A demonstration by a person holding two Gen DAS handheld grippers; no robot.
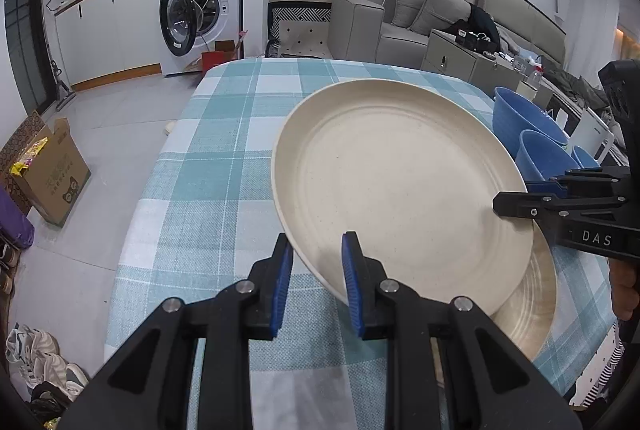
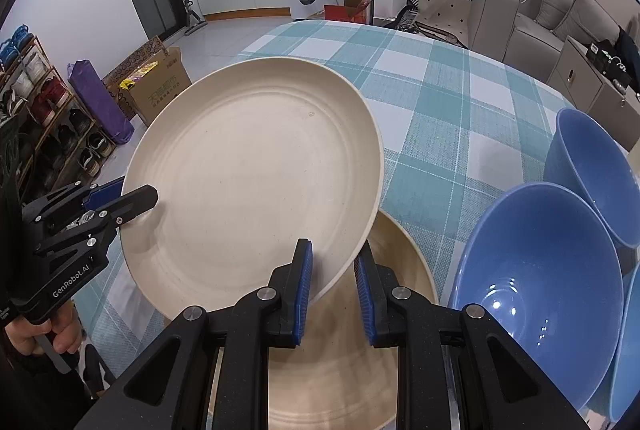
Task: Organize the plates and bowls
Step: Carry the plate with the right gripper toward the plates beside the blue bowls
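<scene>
- Two cream plates are in play: the top plate [image 2: 252,166] is tilted, its low edge over the second plate [image 2: 340,362], which lies flat on the counter [image 1: 224,158].
- You should expect the top plate to be stiff and fairly light, with a smooth, probably slippery face; judge it breakable if dropped. Only the thin raised rim offers a hold, so take it there, well onto the pads.
- Your left hand-held gripper [image 1: 316,270] straddles the rim at the plate's near-left edge, jaws a moderate gap apart. One pad touches the rim; the other looks clear of the face, so count it released.
- Your right hand-held gripper [image 2: 334,270] brackets the opposite rim. Its left pad presses the upper face; whether the right pad bears underneath I cannot tell, so the grasp is uncertain.
- Beside the plates to your right, three blue bowls [image 2: 536,270] lean nested on the counter, apart from both grippers.
</scene>
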